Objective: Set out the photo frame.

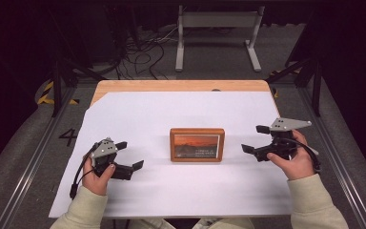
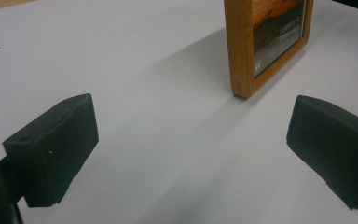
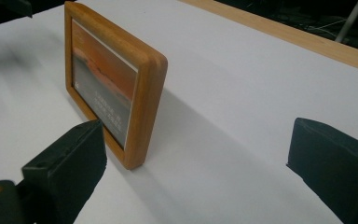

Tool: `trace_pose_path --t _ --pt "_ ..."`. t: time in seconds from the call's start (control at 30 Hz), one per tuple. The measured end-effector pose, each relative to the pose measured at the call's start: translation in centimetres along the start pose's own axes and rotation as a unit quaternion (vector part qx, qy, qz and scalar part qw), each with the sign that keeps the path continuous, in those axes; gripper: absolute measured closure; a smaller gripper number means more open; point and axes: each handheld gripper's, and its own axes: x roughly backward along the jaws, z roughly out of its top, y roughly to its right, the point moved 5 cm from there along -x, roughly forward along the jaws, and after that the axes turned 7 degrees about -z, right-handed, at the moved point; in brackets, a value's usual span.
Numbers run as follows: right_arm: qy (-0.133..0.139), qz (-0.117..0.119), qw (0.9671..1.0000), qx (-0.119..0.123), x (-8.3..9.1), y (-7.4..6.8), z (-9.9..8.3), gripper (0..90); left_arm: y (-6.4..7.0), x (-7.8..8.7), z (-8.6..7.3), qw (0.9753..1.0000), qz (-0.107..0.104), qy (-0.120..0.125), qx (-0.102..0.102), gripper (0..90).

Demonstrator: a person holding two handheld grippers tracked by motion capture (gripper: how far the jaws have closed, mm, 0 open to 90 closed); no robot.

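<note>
**Picture frame upright between two open grippers**

Standing upright at the middle of the white sheet [image 1: 171, 109]: a wooden picture frame [image 1: 197, 144], showing an orange sunset photo with a line of small text beneath. Resting on its lower edge, face turned toward the person's side of the table [image 1: 181, 86].

Held in the left hand, near the frame's left side but apart from it: the left gripper [image 1: 128, 155], jaws spread wide, nothing between them. Seen along its own jaws, only the frame's near corner ahead, touching neither jaw.

Held in the right hand, near the frame's right side, also apart from it: the right gripper [image 1: 256, 139], jaws likewise spread wide and empty. Seen along its own jaws, the frame's edge just beyond the left-hand jaw, no contact visible.

Beyond the table, on the floor: a tangle of cables [image 1: 145, 52] and a grey metal stand [image 1: 217, 36].
</note>
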Motion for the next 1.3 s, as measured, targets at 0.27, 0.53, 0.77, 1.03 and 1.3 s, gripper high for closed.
trace_pose_path --t 0.27,0.53,0.77,1.03,1.3 --pt "0.031 -0.015 0.9992 -0.02 -0.1 0.2 -2.3 4.6 -0.1 0.2 -0.1 1.0 -0.003 0.009 -0.003 2.4" --pt "0.042 -0.019 0.9989 -0.01 -0.5 -0.3 -3.8 4.0 0.0 0.2 -0.4 0.9998 -0.01 0.013 -0.01 2.3" --pt "0.04 -0.027 0.9988 0.0 -1.5 -0.3 -5.0 3.6 -0.1 0.0 -1.0 0.9999 -0.015 0.007 -0.003 1.8" --pt "0.005 -0.045 0.9989 -0.016 -2.9 -0.1 -6.8 3.4 -0.4 -0.3 -1.4 0.9999 -0.012 0.001 -0.002 1.9" --pt "0.005 -0.049 0.9987 -0.011 -3.1 -0.1 -7.0 3.3 -0.4 -0.5 -1.5 0.9999 -0.015 0.0 -0.003 1.9"
